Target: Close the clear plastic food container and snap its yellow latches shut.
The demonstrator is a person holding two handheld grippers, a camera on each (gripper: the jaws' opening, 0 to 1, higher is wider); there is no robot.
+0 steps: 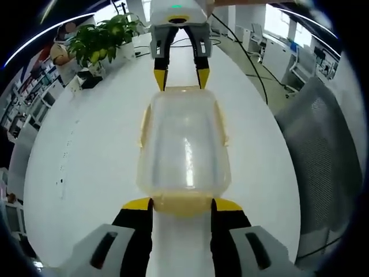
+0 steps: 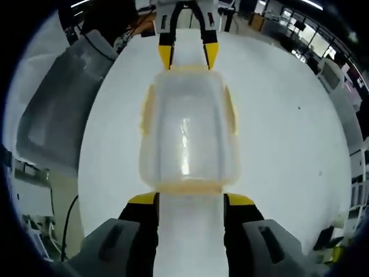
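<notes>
A clear plastic food container (image 1: pixel 183 144) (image 2: pixel 187 133) lies on the white table (image 1: pixel 86 161) with its lid resting on top. Yellow latches run along its long sides (image 1: pixel 143 124) (image 2: pixel 147 109), and one sits at each end (image 1: pixel 181 203) (image 2: pixel 189 187). I cannot tell whether any latch is snapped down. My left gripper (image 1: pixel 183 205) is open, its yellow-tipped jaws flanking the container's near end latch. My right gripper (image 1: pixel 180 78) faces it at the far end, also open. In the right gripper view it (image 2: pixel 190 199) straddles the near end latch, and the left gripper (image 2: pixel 188 56) stands opposite.
A potted plant (image 1: pixel 104 37) stands at the table's far left edge. A black cable (image 1: pixel 253 69) trails across the table on the right. A grey mesh chair (image 1: pixel 323 150) (image 2: pixel 52 109) stands close beside the table. Office desks fill the background.
</notes>
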